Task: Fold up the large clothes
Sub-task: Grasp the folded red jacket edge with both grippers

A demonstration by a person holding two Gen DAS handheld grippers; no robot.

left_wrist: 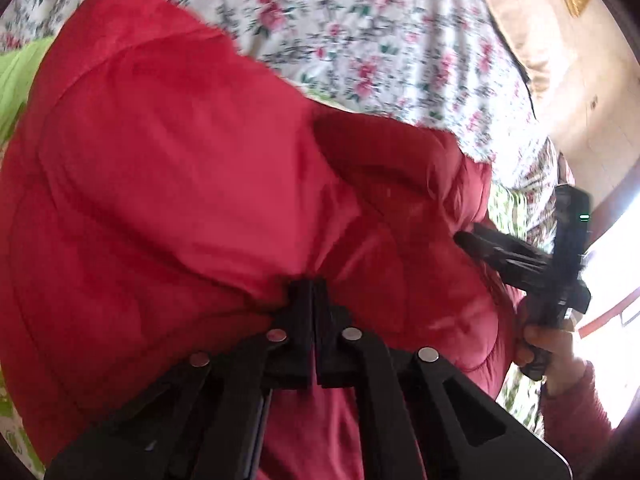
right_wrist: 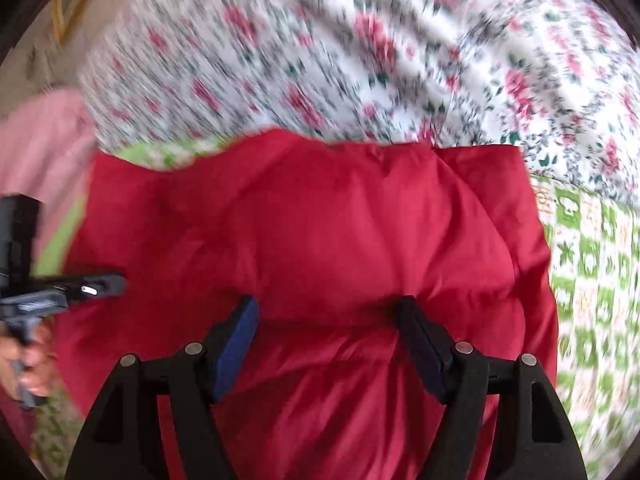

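Note:
A big red padded jacket (left_wrist: 192, 168) lies bunched on a bed and fills both views (right_wrist: 320, 232). My left gripper (left_wrist: 312, 284) is shut, with a fold of the red jacket pinched between its fingers. It also shows at the left edge of the right wrist view (right_wrist: 108, 284). My right gripper (right_wrist: 328, 312) is open, its two fingers spread over the jacket's near edge without gripping it. It shows at the right of the left wrist view (left_wrist: 468, 240), touching the jacket's side.
The bed has a white floral sheet (left_wrist: 360, 40) and a green-and-white patterned cover (right_wrist: 588, 264). A pink cloth (right_wrist: 40, 160) lies at the left. A beige wall (left_wrist: 580, 100) and a bright window stand at the right.

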